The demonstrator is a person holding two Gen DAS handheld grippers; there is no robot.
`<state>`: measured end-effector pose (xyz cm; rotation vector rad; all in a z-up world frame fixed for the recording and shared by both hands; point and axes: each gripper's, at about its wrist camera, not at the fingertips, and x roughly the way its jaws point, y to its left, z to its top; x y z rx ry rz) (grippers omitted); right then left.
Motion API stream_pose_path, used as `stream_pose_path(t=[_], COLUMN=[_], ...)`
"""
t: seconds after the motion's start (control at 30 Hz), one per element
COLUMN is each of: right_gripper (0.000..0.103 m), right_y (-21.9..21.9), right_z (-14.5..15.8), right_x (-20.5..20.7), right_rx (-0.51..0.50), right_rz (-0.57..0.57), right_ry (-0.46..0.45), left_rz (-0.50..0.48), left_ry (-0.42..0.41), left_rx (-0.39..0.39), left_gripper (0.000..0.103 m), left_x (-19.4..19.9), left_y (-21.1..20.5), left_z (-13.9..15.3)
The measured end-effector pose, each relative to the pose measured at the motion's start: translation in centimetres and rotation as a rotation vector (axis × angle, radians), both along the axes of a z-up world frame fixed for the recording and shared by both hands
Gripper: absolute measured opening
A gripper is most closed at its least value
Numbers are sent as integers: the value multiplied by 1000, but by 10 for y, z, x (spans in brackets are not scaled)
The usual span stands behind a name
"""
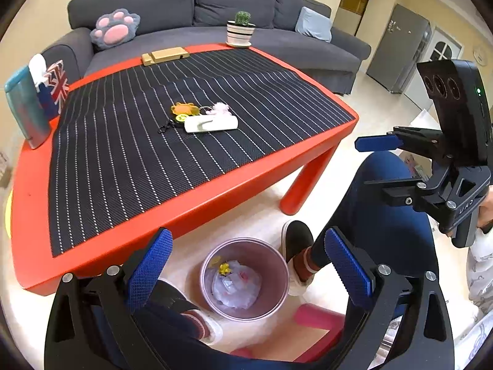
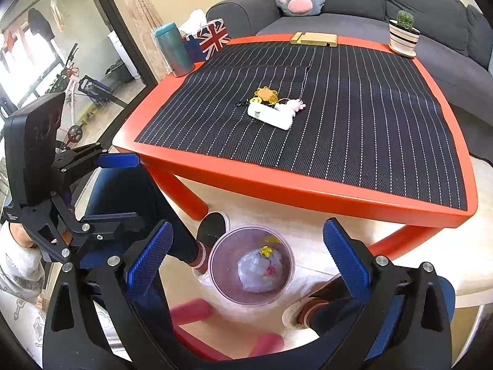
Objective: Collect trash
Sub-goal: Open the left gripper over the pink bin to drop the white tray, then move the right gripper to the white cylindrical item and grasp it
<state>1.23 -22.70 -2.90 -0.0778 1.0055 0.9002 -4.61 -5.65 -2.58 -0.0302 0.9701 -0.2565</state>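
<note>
1. Grippers first: the left gripper (image 1: 246, 265) hangs over the floor beside the table with its blue pads spread wide and nothing between them; the right gripper (image 2: 246, 259) hangs beside it, equally spread and empty.
2. Below both sits a pink bin (image 1: 277, 265) on the pale floor, between the seated person's slippered feet (image 1: 297, 240). Inside lies a crumpled clear plastic bag (image 1: 235, 286) with a small yellow scrap (image 1: 224, 267) on top.
3. Beyond stands a red table (image 1: 191, 203) covered by a dark striped mat (image 1: 185, 141).
4. Mid-mat lie a white block (image 1: 212, 123), a yellow keyring charm (image 1: 183, 110) and a small pinkish fluffy thing (image 1: 220, 108), all close together.
5. Along the table's far edge: a teal tumbler (image 1: 26, 114), a flag-patterned tissue box (image 1: 57, 88), a wooden stand (image 1: 165, 56) and a potted cactus (image 1: 241, 29).
6. Behind is a grey sofa (image 1: 215, 3) with a paw-shaped cushion (image 1: 115, 27).
</note>
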Motion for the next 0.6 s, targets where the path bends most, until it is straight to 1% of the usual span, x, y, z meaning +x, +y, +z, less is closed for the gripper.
stream_pose_path(t=[0.3, 0.6], right_gripper=[97, 97], right_y=[12, 39], right_z=[12, 28], right_x=[12, 43], right_rx=[-9, -54], right_rz=[22, 58], right_ry=[-39, -88], left_rz=[63, 101], left_ry=[-30, -50], left_rx=[-6, -2], left_gripper=[95, 95], left_x=[8, 20], left_y=[24, 43], left_z=[9, 16])
